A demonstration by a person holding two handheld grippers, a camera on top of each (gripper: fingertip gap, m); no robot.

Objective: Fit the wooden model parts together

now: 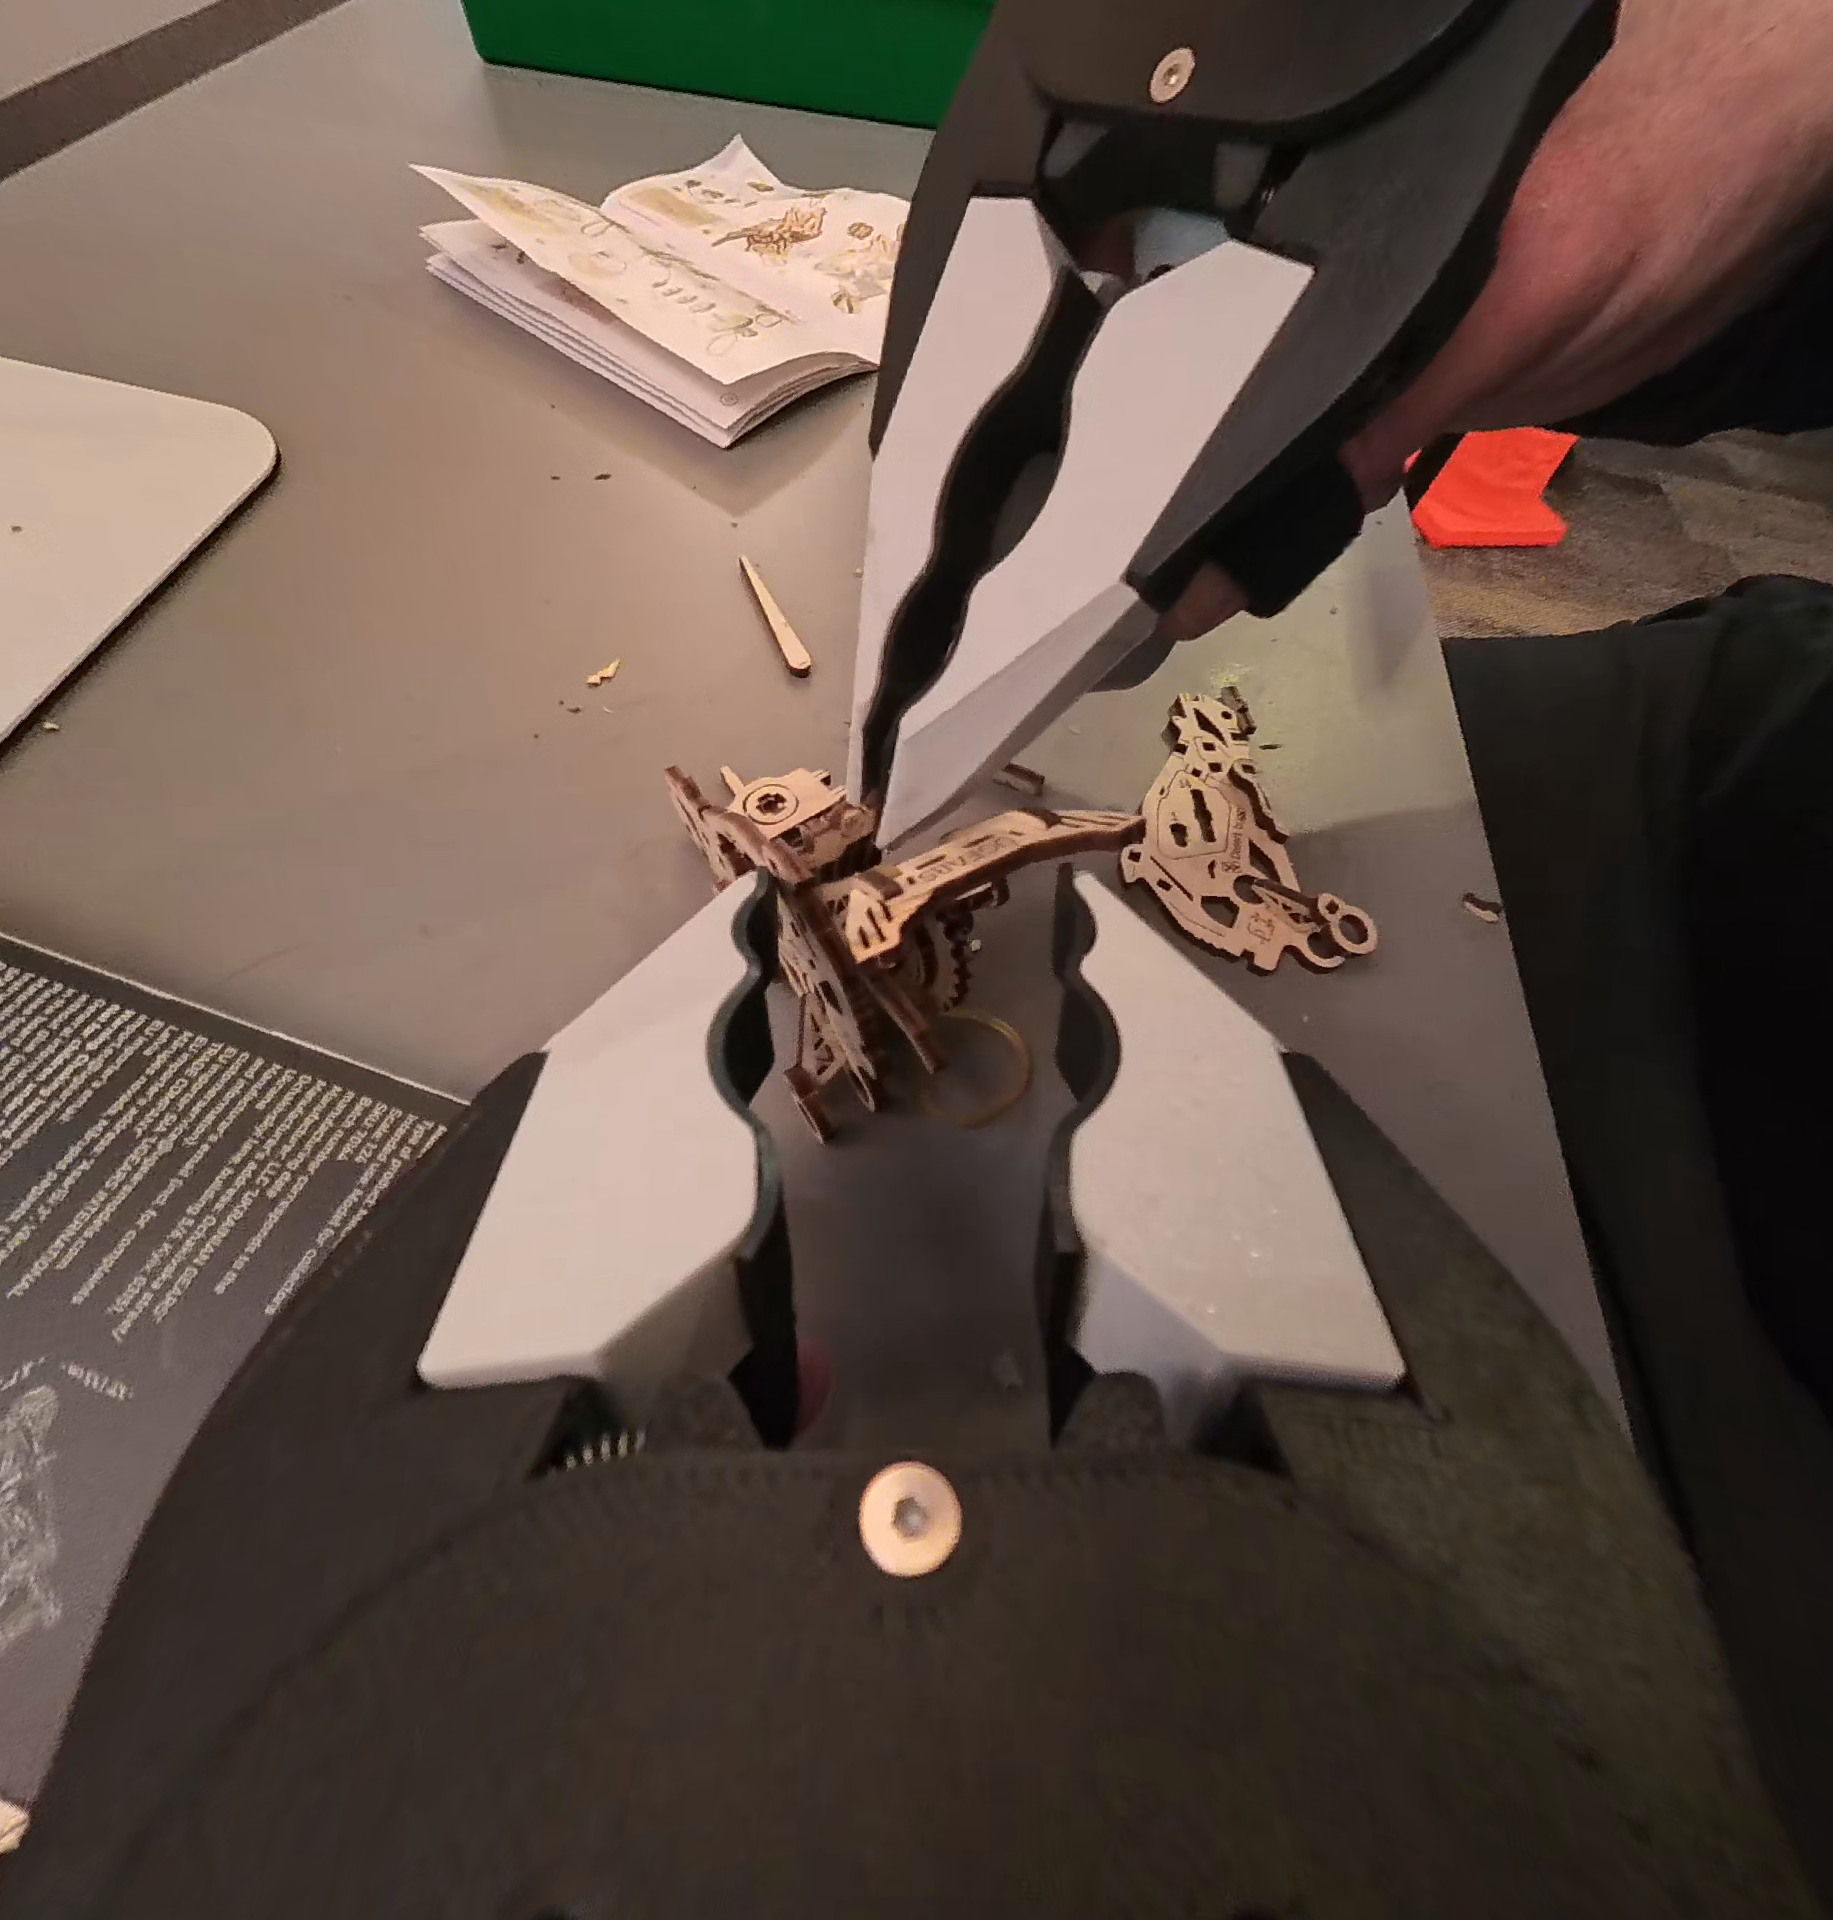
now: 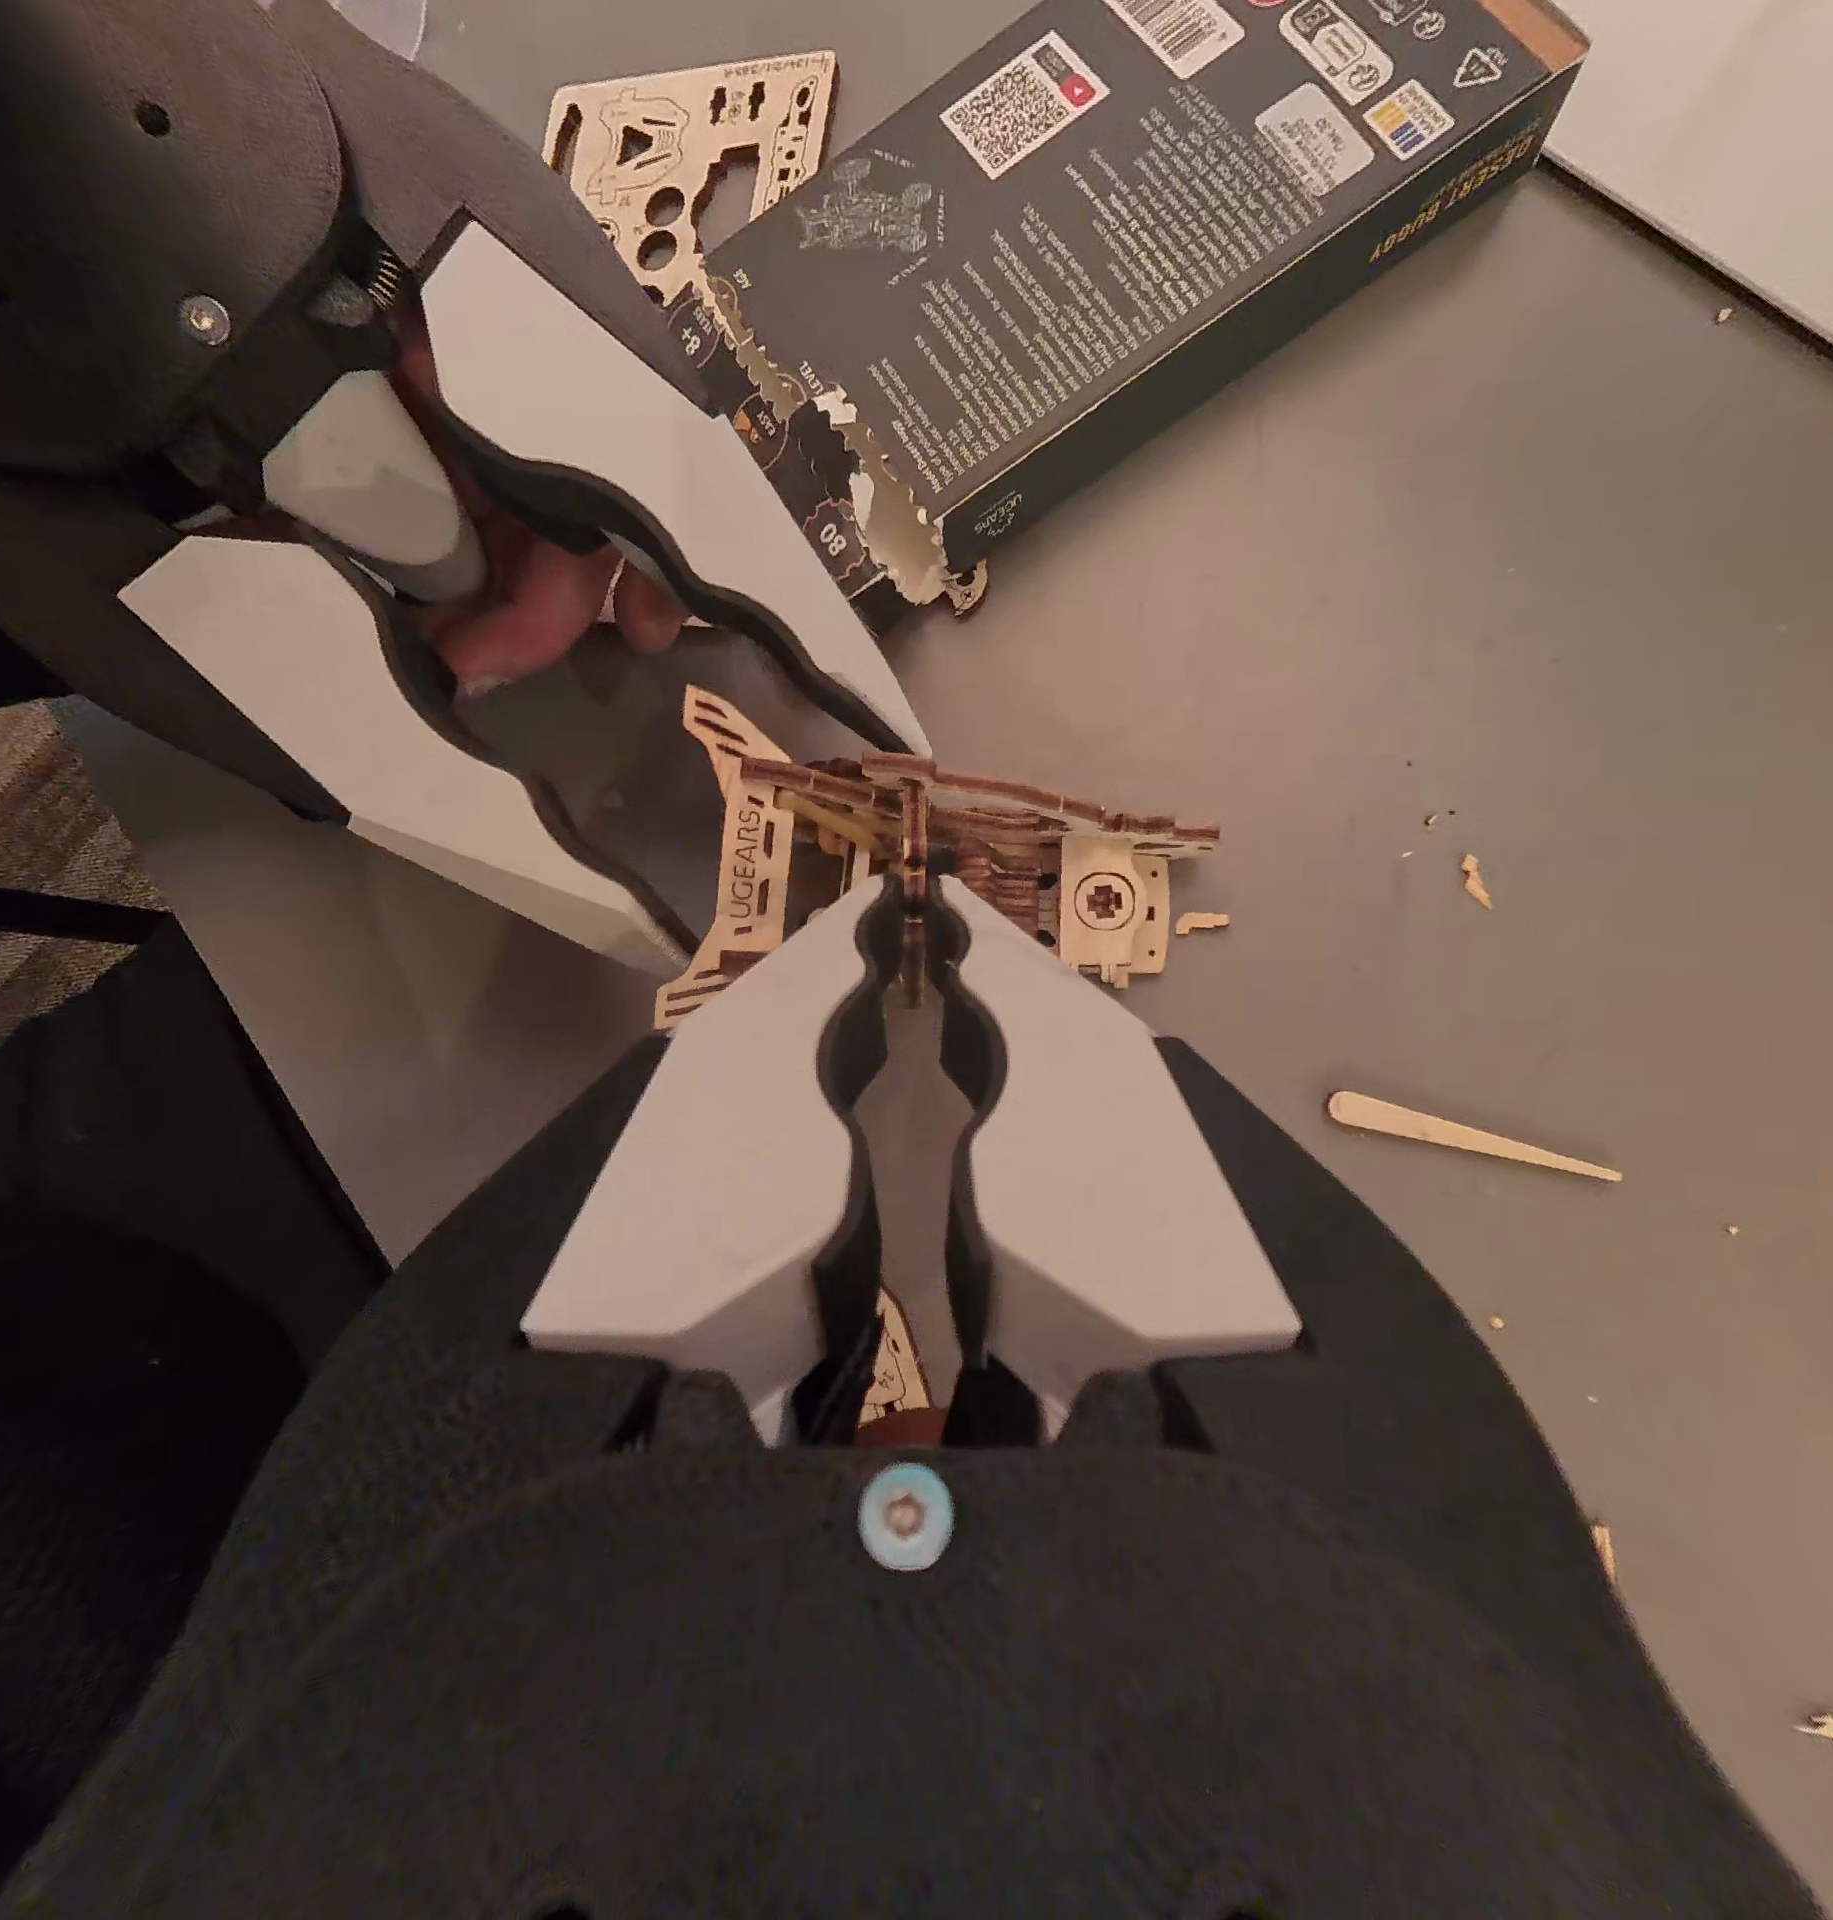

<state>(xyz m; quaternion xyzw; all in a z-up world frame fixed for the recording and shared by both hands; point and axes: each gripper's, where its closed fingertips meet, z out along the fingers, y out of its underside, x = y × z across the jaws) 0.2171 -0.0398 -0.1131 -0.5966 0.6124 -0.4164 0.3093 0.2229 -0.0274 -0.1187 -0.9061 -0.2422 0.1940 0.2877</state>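
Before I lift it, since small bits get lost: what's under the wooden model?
A thin brass-coloured ring lies on the grey table, partly beneath the wooden model. The model's body covers whatever else is under it.

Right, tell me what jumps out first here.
The half-built wooden model stands mid-table, with the right tool pinched shut on a thin upright piece of it. The left tool hangs open around it. A torn dark box lies just beyond in the right wrist view.

Two grippers point(image 1: 907, 914) point(image 2: 912, 914), one wooden model point(image 1: 850, 914), one booklet point(image 1: 683, 281), one box point(image 2: 1151, 260).
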